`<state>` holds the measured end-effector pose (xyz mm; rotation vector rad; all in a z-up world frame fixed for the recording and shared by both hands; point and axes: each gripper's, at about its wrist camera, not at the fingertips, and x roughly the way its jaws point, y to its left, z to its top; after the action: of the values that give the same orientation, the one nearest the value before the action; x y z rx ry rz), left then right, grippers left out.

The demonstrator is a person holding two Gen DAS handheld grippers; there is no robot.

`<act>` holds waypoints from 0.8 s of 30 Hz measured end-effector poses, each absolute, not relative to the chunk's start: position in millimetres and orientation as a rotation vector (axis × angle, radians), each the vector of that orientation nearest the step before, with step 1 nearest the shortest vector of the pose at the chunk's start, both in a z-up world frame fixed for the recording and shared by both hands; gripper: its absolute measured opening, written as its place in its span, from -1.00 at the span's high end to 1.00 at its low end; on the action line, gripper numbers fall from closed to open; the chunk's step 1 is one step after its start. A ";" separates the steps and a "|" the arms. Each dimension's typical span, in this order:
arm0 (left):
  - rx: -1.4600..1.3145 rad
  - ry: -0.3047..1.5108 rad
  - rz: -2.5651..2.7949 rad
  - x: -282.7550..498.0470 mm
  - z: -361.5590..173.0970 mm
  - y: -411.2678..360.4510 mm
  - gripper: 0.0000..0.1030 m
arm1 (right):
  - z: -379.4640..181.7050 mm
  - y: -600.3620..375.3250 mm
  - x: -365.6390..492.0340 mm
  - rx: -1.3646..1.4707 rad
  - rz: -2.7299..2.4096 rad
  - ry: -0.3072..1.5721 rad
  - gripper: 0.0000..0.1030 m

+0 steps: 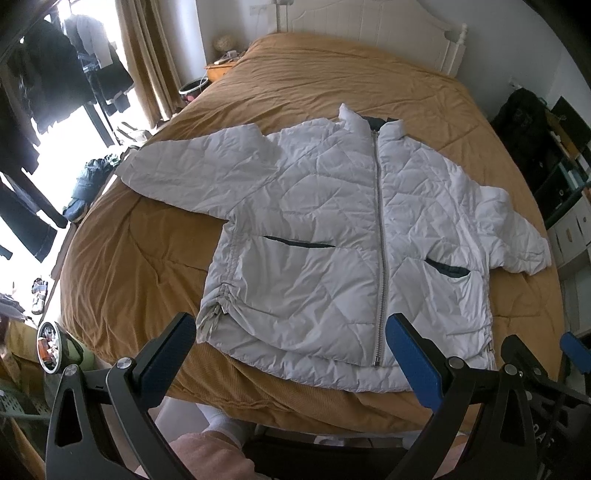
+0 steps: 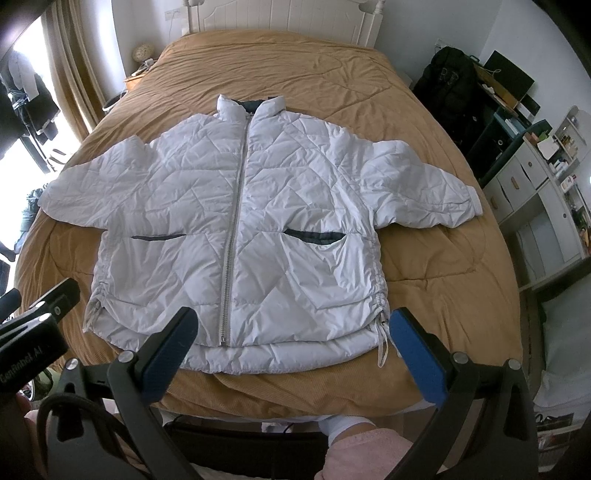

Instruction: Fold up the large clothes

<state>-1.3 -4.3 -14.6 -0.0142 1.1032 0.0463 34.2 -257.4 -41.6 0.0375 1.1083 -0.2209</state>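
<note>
A white quilted jacket [image 1: 332, 229] lies flat and face up on the bed, zipped, sleeves spread to both sides, collar toward the headboard. It also shows in the right wrist view [image 2: 236, 229]. My left gripper [image 1: 291, 354] is open and empty, held above the jacket's near hem at its left half. My right gripper [image 2: 291, 350] is open and empty, above the near hem at its right half. The right gripper's fingers [image 1: 576, 350] show at the right edge of the left wrist view. The left gripper's body [image 2: 40, 314] shows at the left edge of the right wrist view.
The bed has a mustard-brown cover [image 2: 424, 295] and a white headboard [image 2: 280, 18]. Dark clothes hang by the window [image 1: 44, 96] on the left. A nightstand [image 1: 218, 68] stands far left. White shelves and drawers [image 2: 543, 195] and a black bag [image 2: 450, 81] stand on the right.
</note>
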 end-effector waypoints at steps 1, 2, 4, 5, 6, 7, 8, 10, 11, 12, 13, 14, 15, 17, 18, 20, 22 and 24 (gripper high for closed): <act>-0.014 1.102 0.046 -0.8 -14.5 -3.0 -0.99 | -41.6 -257.5 34.1 0.037 -0.220 1.108 -1.00; -0.012 1.102 0.046 -1.0 -14.5 -4.0 -0.99 | -41.5 -257.7 33.9 0.037 -0.220 1.107 -1.00; -0.014 1.105 0.047 -0.9 -14.6 -2.7 -0.99 | -42.2 -257.6 33.0 0.038 -0.221 1.106 -1.00; -0.011 1.104 0.052 -1.3 -14.4 -3.4 -0.99 | -42.3 -257.7 32.7 0.038 -0.221 1.105 -1.00; -0.009 1.102 0.055 -0.9 -14.1 -2.4 -0.99 | -42.5 -257.8 32.8 0.038 -0.221 1.105 -1.00; -0.006 1.101 0.059 -1.0 -13.6 -1.1 -0.99 | -42.0 -257.9 33.3 0.039 -0.221 1.106 -1.00; -0.006 1.103 0.058 -1.3 -13.2 -1.3 -0.99 | -41.6 -258.0 33.3 0.038 -0.221 1.106 -1.00; -0.011 1.103 0.050 -1.7 -12.6 -0.5 -0.99 | -41.1 -258.4 33.1 0.037 -0.222 1.106 -1.00; -0.008 1.100 0.050 -2.3 -11.6 -0.8 -0.99 | -41.3 -258.6 32.6 0.035 -0.222 1.106 -1.00; -0.005 1.097 0.052 -2.3 -11.3 -0.6 -0.99 | -40.6 -258.9 32.6 0.037 -0.222 1.105 -1.00; 0.002 1.093 0.054 -3.1 -10.7 -1.3 -0.99 | -40.6 -259.2 32.3 0.037 -0.222 1.104 -1.00; 0.007 1.092 0.055 -3.7 -10.4 -2.0 -0.99 | -40.6 -259.6 32.1 0.038 -0.223 1.103 -1.00; 0.009 1.092 0.055 -3.7 -10.5 -3.3 -0.99 | -40.1 -259.6 32.4 0.039 -0.222 1.105 -1.00; -0.003 1.097 0.047 -4.2 -10.3 -3.2 -0.99 | -39.8 -260.0 31.8 0.040 -0.221 1.103 -1.00; -0.011 1.099 0.043 -4.3 -10.0 -3.2 -0.99 | -39.1 -260.2 31.9 0.039 -0.221 1.104 -1.00; -0.036 1.102 0.034 -5.4 -8.5 0.2 -0.99 | -38.3 -260.7 31.4 0.038 -0.220 1.103 -1.00; -0.042 1.097 0.040 -7.0 -6.3 1.6 -0.99 | -37.7 -261.8 30.6 0.037 -0.218 1.101 -1.00; -0.027 1.086 0.056 -9.2 -2.0 2.7 -0.99 | -37.4 -263.7 29.0 0.039 -0.219 1.099 -1.00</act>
<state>-9.2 2.7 -2.0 -0.0268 1.0856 0.0562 29.0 -263.7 -37.4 0.0395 1.0989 -0.2193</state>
